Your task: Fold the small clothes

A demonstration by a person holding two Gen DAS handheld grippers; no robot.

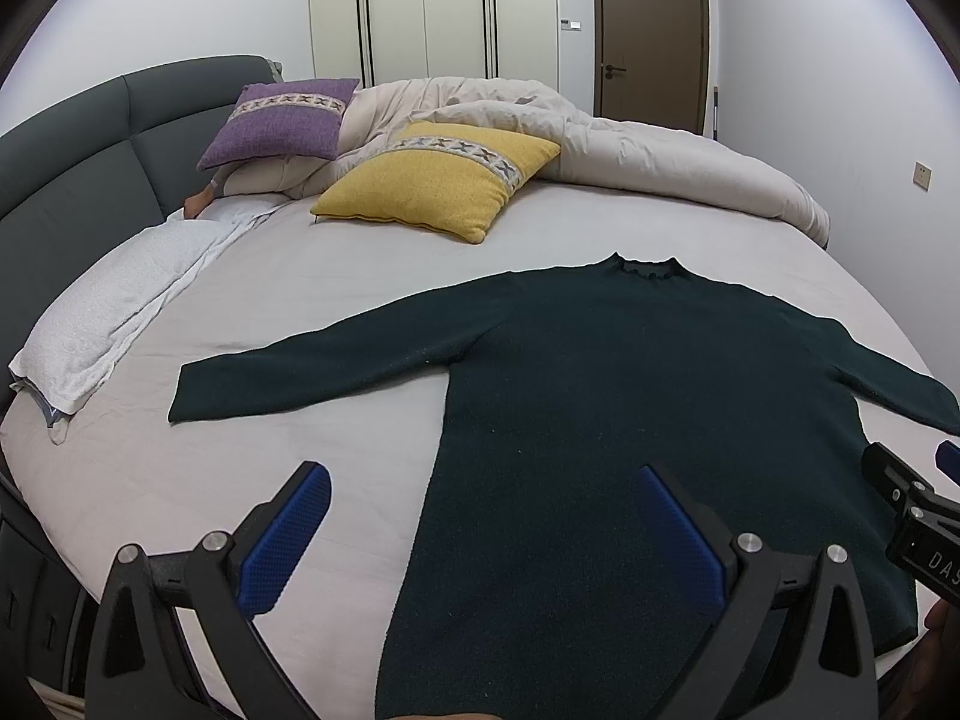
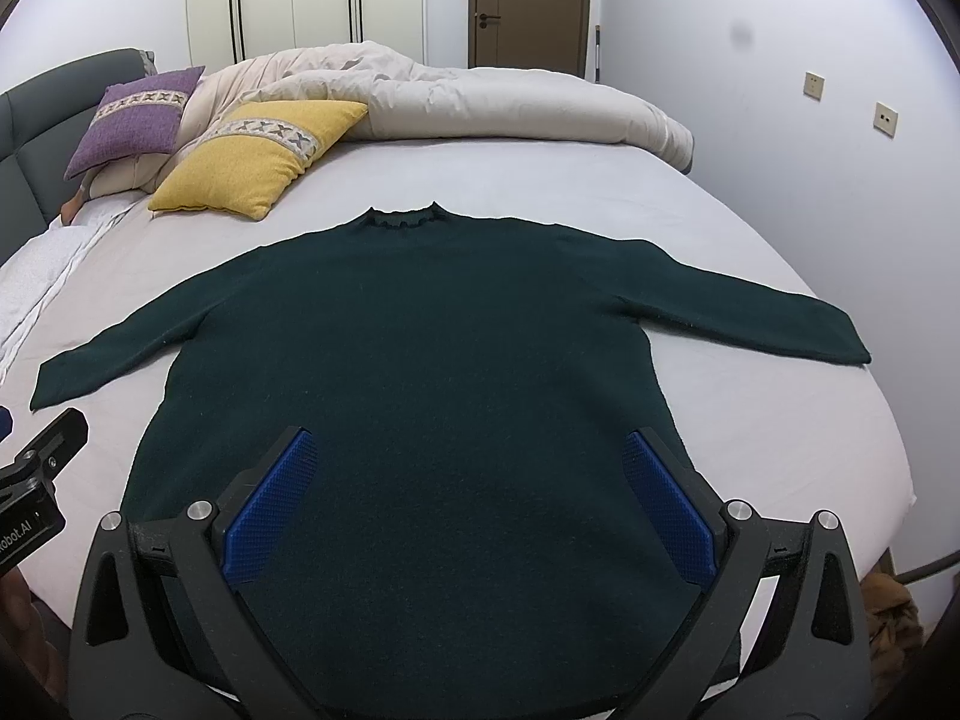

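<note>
Left wrist view: dark green knit sweater, flat, sleeves spread, on smooth grey sheet; my left gripper and right gripper both gape, blue ribbed pads holding nothing.

light: even, soft indoor | shadows: faint | focus: sharp | edges: strong fisheye curve, dark vignette

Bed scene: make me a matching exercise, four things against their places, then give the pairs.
Things:
1. dark green knit sweater
2. yellow square cushion
3. purple square cushion
4. beige crumpled duvet

Places:
A. heaped along the far side of the bed
B. nearest the grey headboard
C. spread flat, sleeves out, in front of the tongs
D. between the other cushion and the sweater

Pairs: 1-C, 2-D, 3-B, 4-A
</note>
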